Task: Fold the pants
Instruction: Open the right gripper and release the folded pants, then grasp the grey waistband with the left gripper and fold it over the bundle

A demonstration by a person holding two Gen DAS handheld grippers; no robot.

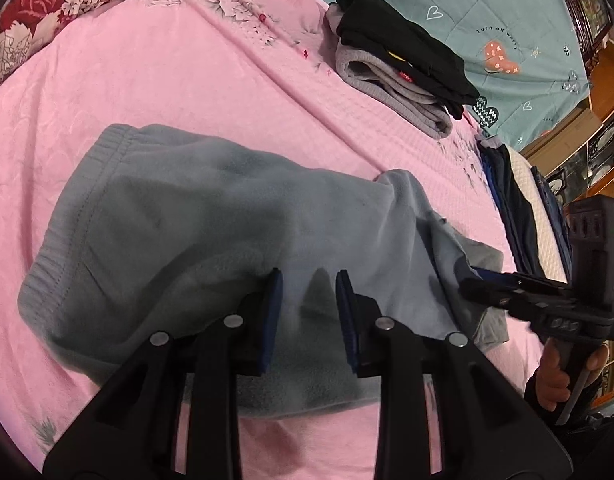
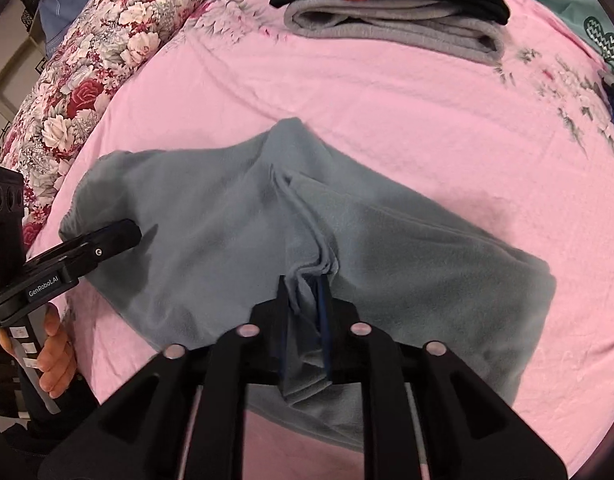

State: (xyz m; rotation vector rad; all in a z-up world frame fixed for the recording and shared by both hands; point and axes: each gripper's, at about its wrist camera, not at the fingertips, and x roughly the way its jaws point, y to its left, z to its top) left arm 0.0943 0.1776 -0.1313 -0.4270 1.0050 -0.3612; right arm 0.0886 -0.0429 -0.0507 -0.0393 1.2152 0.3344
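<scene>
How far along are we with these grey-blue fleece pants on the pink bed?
Done: the grey-blue fleece pants lie partly folded on the pink sheet, and a folded stack of black and grey clothes sits behind. In hand: the right gripper pinches a bunched edge of the fabric; the left gripper is open over the pants. Left: laying that edge flat and finishing the fold.

Left tool [image 1: 309, 304] agape, right tool [image 2: 303, 300] clamped.

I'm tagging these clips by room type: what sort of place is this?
Most likely a home bedroom: the work surface looks like a bed with a pink sheet, a floral pillow along one edge, and a stack of folded clothes waiting beyond the grey-blue pants.
</scene>
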